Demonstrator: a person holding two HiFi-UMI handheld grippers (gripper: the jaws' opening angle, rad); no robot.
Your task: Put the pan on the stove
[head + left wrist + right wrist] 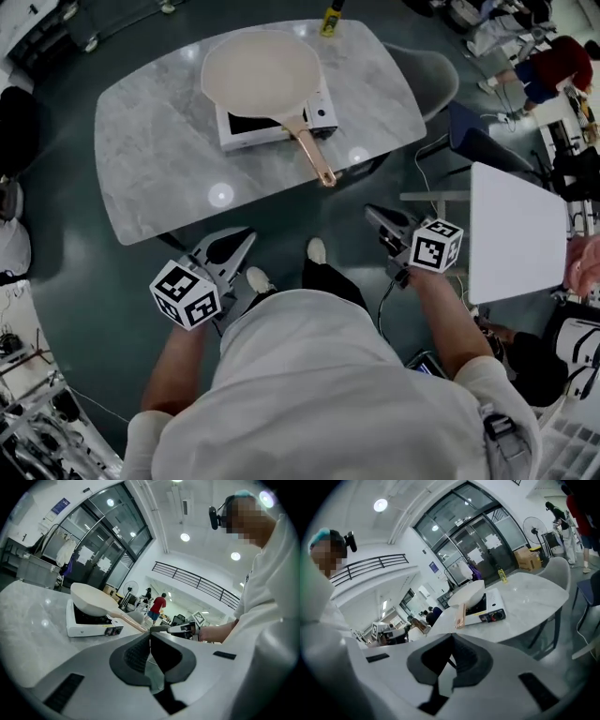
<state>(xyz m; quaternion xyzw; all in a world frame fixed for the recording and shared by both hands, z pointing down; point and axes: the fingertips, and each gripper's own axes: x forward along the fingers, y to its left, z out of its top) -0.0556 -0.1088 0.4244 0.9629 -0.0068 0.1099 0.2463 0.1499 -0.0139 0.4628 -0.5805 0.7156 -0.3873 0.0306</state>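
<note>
So your pan (261,73) is sitting on top of the stove (323,114), with its copper-ish handle poking out past the stove's front edge toward you. It looks slightly tilted on the burner, but the fisheye makes that hard to call. Your left gripper (246,236) and right gripper (372,212) are both well back from the stove, clamped together with nothing between the jaws.

Pan (261,73) on stove (323,114) on table (159,141), handle (314,155) toward near edge; left tool (247,236) and right tool (373,213) before the table.
</note>
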